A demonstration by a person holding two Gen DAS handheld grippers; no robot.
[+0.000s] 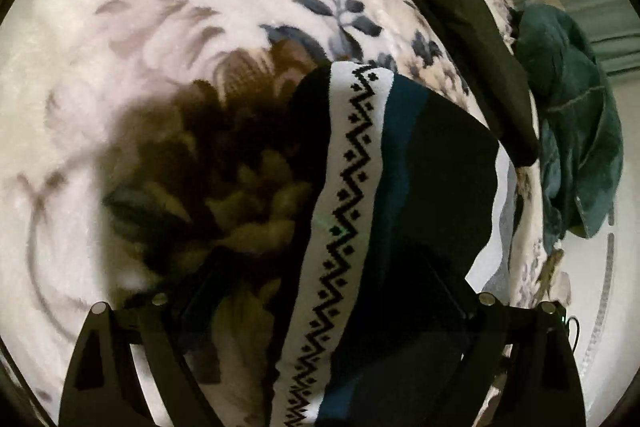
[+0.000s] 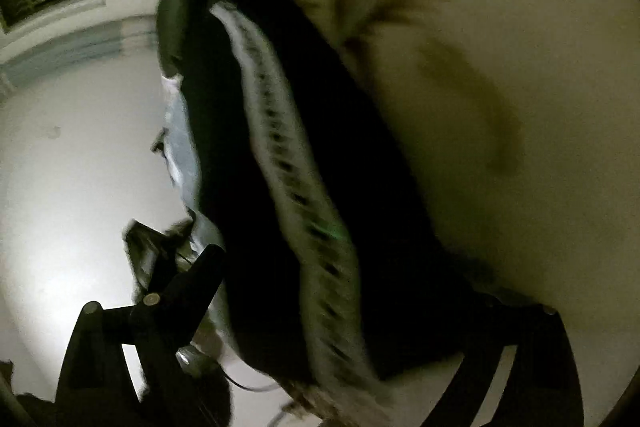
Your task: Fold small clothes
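A plush white blanket printed with grey and navy flowers point(image 1: 168, 27) covers the bed and carries everything. On it lies the dark garment with a white zigzag-patterned band and a teal stripe point(image 1: 360, 163), its long axis running from about 6 o'clock up to 12 o'clock in the left wrist view, directly between that gripper's fingers. A folded black cloth point(image 1: 468, 39) and a crumpled teal cloth point(image 1: 576, 115) sit at 2 o'clock, apart from it. The left gripper point(image 1: 320, 311) points steeply down with jaws spread wide, straddling the band without pinching it. In the blurred right wrist view, the same garment point(image 2: 288, 163) slants from 11 to 5 o'clock; the right gripper point(image 2: 348, 291) is spread too, its pads apparently clear of the cloth. Both hands seem equally near.
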